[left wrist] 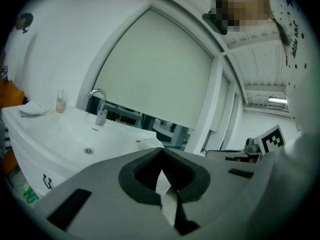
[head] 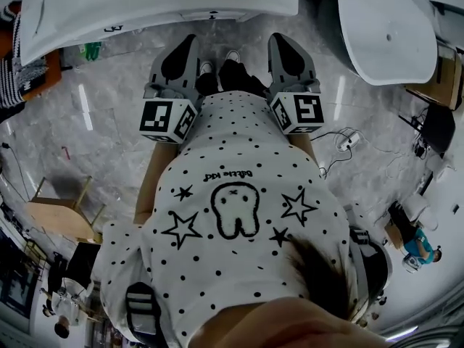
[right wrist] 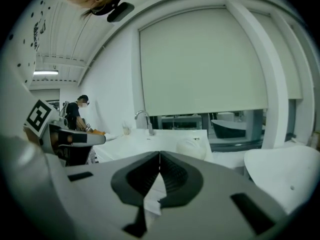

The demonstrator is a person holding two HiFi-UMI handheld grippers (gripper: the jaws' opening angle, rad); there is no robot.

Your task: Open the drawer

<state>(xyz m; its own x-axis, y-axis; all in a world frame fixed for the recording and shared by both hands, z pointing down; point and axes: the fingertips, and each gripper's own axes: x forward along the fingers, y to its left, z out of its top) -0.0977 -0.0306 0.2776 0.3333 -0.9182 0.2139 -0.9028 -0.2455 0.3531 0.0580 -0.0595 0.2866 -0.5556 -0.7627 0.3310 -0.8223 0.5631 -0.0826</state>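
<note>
Glossy white washbasin (left wrist: 75, 134), shiny metal tap (left wrist: 101, 115), polished grey stone-look floor (head: 109, 122), matt plastic left claw (left wrist: 161, 153)

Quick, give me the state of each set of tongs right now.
Left tongs: closed, holding nothing.
Right tongs: closed, holding nothing.

The left tongs (head: 187, 46) and right tongs (head: 279, 42) are held out in front of the person's waist, side by side and apart, both pointing forward and tilted slightly down. Each carries its marker cube at the rear, the left cube (head: 168, 119) and the right cube (head: 299, 112), close against the body. The left forearm (head: 148, 187) and the right forearm (head: 310, 148) show only as narrow strips beside the torso, elbows tucked in. In the left gripper view the left tongs (left wrist: 161, 150) have their jaws together at the tips, holding nothing. In the right gripper view the right tongs (right wrist: 159, 154) are likewise closed and empty.
</note>
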